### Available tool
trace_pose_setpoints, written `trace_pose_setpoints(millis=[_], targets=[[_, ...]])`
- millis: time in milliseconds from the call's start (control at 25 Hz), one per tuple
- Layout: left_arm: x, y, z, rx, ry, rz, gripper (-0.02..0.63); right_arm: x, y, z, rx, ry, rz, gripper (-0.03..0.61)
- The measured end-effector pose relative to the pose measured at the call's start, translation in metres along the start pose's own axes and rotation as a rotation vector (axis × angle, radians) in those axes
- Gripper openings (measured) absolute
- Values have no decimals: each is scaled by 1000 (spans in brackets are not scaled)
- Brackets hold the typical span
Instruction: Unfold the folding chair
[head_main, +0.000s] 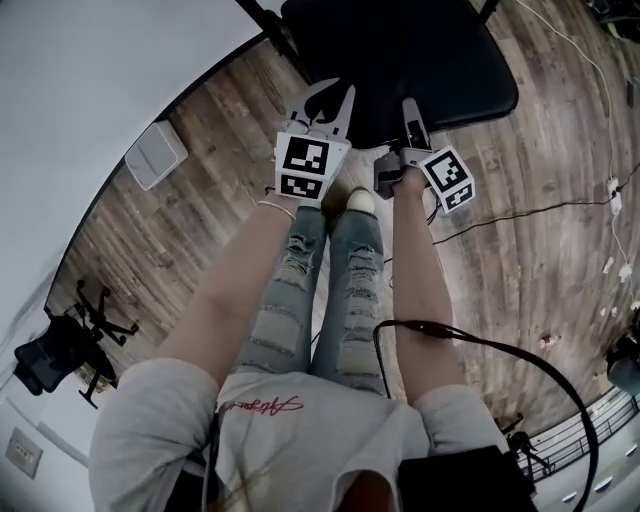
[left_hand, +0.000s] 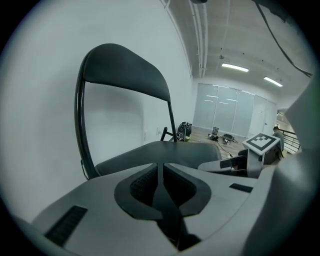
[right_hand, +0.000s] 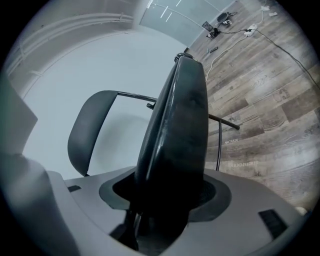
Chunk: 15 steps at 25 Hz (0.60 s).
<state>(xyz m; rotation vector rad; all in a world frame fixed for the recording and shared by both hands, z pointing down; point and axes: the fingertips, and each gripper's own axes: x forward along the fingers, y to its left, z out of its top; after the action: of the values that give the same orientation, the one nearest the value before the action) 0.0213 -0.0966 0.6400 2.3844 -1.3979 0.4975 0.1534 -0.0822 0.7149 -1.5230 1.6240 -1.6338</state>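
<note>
**A:** Where's the chair (head_main: 400, 60)?

**B:** On the wood floor (head_main: 540, 300), just in front of the person's feet, with its back toward the white wall (head_main: 80, 80). In the head view its black seat (head_main: 430, 75) fills the top middle.

**A:** And the right gripper (head_main: 410, 118)?

**B:** Its jaws are clamped on the seat's near edge. In the right gripper view the dark seat (right_hand: 177, 130) runs straight out from between the jaws of the right gripper (right_hand: 167, 192) and fills the whole gap.

**A:** The left gripper (head_main: 328, 108)?

**B:** Its jaws are pressed together with nothing between them, as the left gripper view shows (left_hand: 161, 172). It sits just beside the right one, with its tips at the seat's front edge. I can't tell whether they touch it.

**A:** How does the chair stand?

**B:** In the left gripper view the seat (left_hand: 165, 152) lies about flat. The backrest (left_hand: 125, 67) stands upright behind it on a thin black frame (left_hand: 80, 130). The right gripper view has the backrest (right_hand: 90, 125) off to the left of the seat.

**A:** Anything else around?

**B:** A black cable (head_main: 530, 210) trails over the floor at the right. A flat white box (head_main: 155, 155) lies near the wall at the left. The person's legs are in ripped jeans (head_main: 300, 290).
</note>
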Motion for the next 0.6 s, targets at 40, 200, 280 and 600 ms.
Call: trace_pose_setpoints(millis=[40,200,280,600], targets=[[2,-2,-4,4,-3,-8,45,2,-4,-2,2,-7,9,259],[8,-2,-17,-1,-20,-30,44,11,-13,-13,16,-44,62,261],[10,-5,-28,9,-24,-52,45,11,-31,-25,60,-42,83,262],[19,-15,-60,15,-76,-86,46,12,-59,-37,-80,-70,190,272]])
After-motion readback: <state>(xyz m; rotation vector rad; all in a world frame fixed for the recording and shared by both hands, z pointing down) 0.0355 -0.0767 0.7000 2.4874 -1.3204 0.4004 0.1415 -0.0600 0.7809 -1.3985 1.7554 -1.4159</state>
